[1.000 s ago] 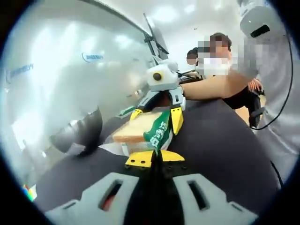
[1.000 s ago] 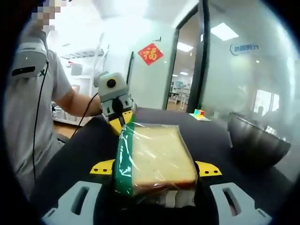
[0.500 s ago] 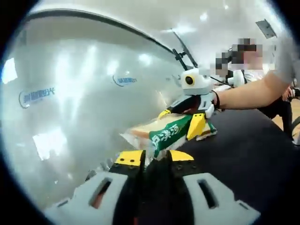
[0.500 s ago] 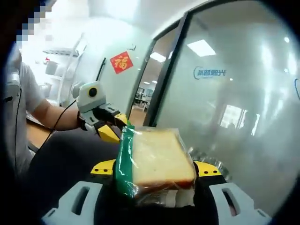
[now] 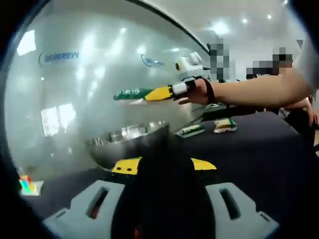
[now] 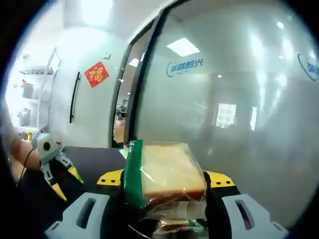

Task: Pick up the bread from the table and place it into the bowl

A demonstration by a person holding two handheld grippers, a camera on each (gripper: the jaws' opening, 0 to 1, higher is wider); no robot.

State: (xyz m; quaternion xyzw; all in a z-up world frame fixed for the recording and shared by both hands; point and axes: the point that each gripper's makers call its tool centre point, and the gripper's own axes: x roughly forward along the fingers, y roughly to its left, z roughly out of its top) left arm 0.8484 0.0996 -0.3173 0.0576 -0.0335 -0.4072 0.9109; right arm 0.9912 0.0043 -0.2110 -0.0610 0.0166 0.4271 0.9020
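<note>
In the right gripper view a slice of bread (image 6: 167, 172) in clear wrap with a green band is clamped between my right gripper's (image 6: 164, 178) jaws. In the left gripper view that right gripper (image 5: 160, 93) holds the wrapped bread (image 5: 130, 93) in the air above a steel bowl (image 5: 130, 142) on the dark table (image 5: 249, 149). My left gripper (image 5: 165, 165) stands open low over the table, near the bowl, with nothing between its yellow tips. From the right gripper view the left gripper (image 6: 69, 183) appears small at the left, jaws spread.
Two more wrapped bread packs (image 5: 192, 130) (image 5: 225, 124) lie on the table behind the bowl. A small coloured cube (image 5: 27, 184) sits at the left edge. A glass wall (image 6: 234, 99) stands close behind. A person's forearm (image 5: 254, 92) reaches in from the right.
My left gripper let go of the wrapper's end and drew back, now open. My right gripper lifted the bread off the table and carried it over the bowl.
</note>
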